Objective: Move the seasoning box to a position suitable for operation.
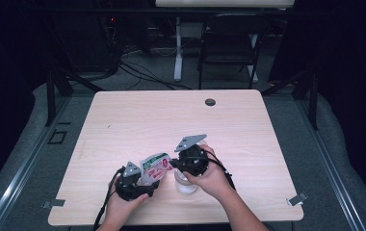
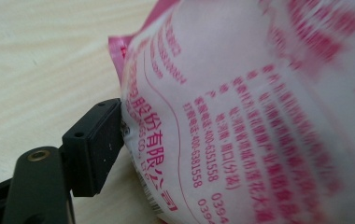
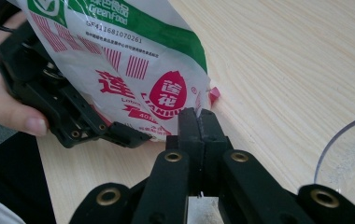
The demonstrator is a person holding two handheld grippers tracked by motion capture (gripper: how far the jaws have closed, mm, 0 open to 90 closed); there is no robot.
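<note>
Food bag [image 1: 154, 167] sits at the near middle of the bench [image 1: 137, 120], held up off the wood between the two grippers. It's a white pouch with a green band on top and red print.

Left gripper [image 1: 140, 185] is on the bag's near-left side, held in the person's left hand [image 1: 123, 204]. Its fingers [image 2: 94, 149] are spread to full width with the bag's lower body between them. In the left gripper view one black pad lies flat against the bag's printed side. The other finger is hidden behind the bag, so I can't tell whether it presses too. I read this as a grasp on the bag, low confidence.

Right gripper [image 1: 174, 163] is on the bag's right, in the right hand [image 1: 212, 178]. Its fingers [image 3: 196, 128] are clenched together. In the right gripper view their tips meet at the bag's lower corner edge, pinching it. A small pink corner tab [image 3: 214, 93] sticks out just past them.

A clear cup [image 1: 186, 185] stands on the bench just near-right of the bag, under the right gripper. Its rim [image 3: 344, 140] shows in the right gripper view.
</note>
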